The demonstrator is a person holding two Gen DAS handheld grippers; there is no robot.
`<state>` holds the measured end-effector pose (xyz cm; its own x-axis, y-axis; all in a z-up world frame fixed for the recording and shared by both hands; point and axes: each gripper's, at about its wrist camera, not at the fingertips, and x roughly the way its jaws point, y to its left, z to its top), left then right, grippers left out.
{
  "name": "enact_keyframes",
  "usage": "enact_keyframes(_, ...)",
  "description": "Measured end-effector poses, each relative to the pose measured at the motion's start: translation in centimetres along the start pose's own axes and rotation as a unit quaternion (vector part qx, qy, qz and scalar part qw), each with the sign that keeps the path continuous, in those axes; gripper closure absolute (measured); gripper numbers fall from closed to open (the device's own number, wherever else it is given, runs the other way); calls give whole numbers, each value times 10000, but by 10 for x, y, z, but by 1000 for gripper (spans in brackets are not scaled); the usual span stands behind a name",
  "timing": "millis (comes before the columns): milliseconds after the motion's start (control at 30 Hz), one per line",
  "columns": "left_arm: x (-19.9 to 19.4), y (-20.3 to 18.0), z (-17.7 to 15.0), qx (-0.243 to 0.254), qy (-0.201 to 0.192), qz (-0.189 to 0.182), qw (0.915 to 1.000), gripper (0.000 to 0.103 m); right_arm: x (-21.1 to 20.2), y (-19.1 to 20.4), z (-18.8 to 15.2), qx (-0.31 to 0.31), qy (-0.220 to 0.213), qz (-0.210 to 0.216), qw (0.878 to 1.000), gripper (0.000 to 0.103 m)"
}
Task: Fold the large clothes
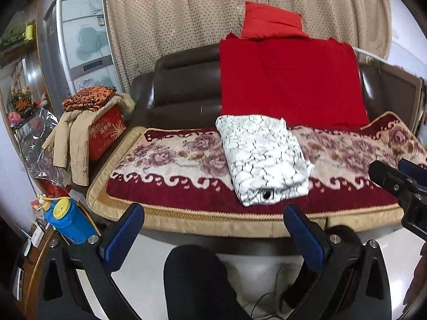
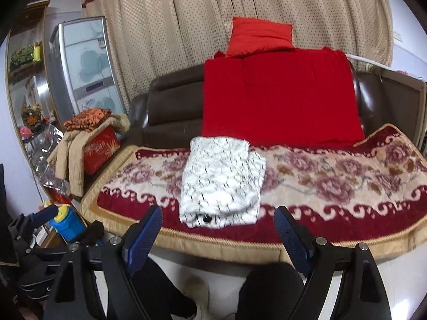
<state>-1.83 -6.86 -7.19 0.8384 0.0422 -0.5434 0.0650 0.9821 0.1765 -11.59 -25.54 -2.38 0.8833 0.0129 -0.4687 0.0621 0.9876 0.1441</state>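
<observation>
A brown leather sofa (image 1: 184,85) stands before a beige dotted curtain (image 1: 186,13). Over its seat lies a floral cover (image 1: 170,160) in cream and dark red, edged with gold trim. A red cloth (image 1: 288,80) hangs down the backrest, and a smaller red cushion (image 1: 269,21) sits on top of it. At the left end of the sofa stands a red box (image 1: 106,133) with a beige quilted jacket (image 1: 72,144) draped over it and an orange patterned cloth (image 1: 90,97) folded on top. Behind stands a silver refrigerator (image 1: 80,42) (its doors pale and glossy). Lower left — a blue container (image 1: 66,221) with a yellow lid, beside crinkled clear plastic (image 1: 40,144).
</observation>
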Motion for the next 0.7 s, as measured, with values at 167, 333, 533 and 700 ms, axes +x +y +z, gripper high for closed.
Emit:
enact_keyframes(167, -11, 2, -6, -35, -42, 114, 9999, 0, -9, -5, -18, 98, 136, 26, 9999, 16)
enact_keyframes(333, -20, 7, -7, -66, -173, 205, 9996, 0, -23, 1, -17, 31, -46, 62, 10000, 16)
enact_keyframes(533, -21, 8, -7, -87, -166, 214, 9996, 0, -21, 6, -17, -6, -10, 130, 9999, 16)
enact_keyframes(700, -16, 9, -5, -108, -134, 214, 9996, 0, -17, 7, -17, -2, 12, 129, 9999, 16)
